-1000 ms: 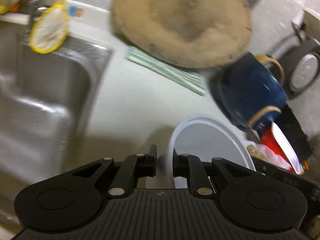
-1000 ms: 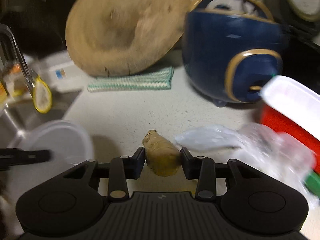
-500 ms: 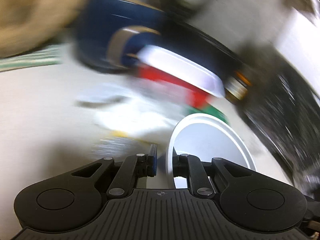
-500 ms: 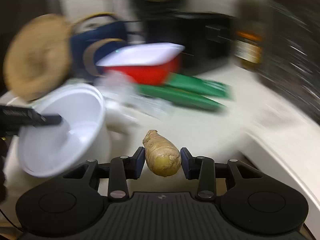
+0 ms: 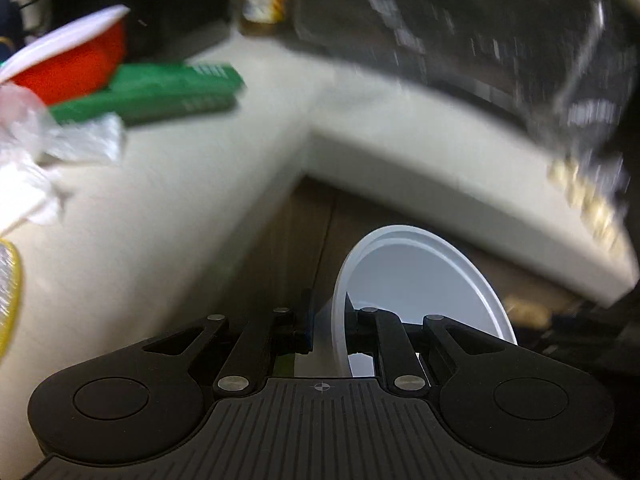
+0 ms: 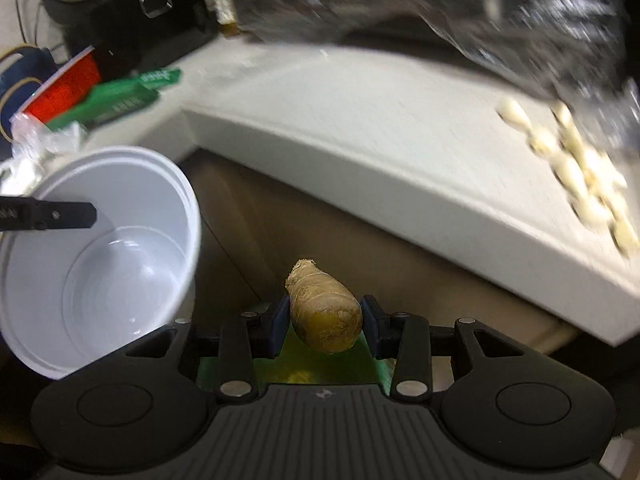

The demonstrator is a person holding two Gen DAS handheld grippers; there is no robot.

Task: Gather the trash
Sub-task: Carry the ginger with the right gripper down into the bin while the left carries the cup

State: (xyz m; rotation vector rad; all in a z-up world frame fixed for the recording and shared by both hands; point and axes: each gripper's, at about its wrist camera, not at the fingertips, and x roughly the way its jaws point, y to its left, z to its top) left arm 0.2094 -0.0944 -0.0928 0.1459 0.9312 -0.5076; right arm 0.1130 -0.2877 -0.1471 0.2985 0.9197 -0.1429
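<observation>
The white plastic bowl (image 6: 96,256) was gripped by its rim in the left gripper (image 5: 329,330), and the ginger root (image 6: 324,312) was clenched in the right gripper (image 6: 324,322). Both were held past the desk (image 6: 360,128) edge, over open space.

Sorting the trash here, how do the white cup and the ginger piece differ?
The cup is white, smooth, hollow and empty; the ginger is brown, rough and solid. The cup is much bigger. The cup is pinched at its rim; the ginger is clamped across its body. Both are held off the counter.
</observation>
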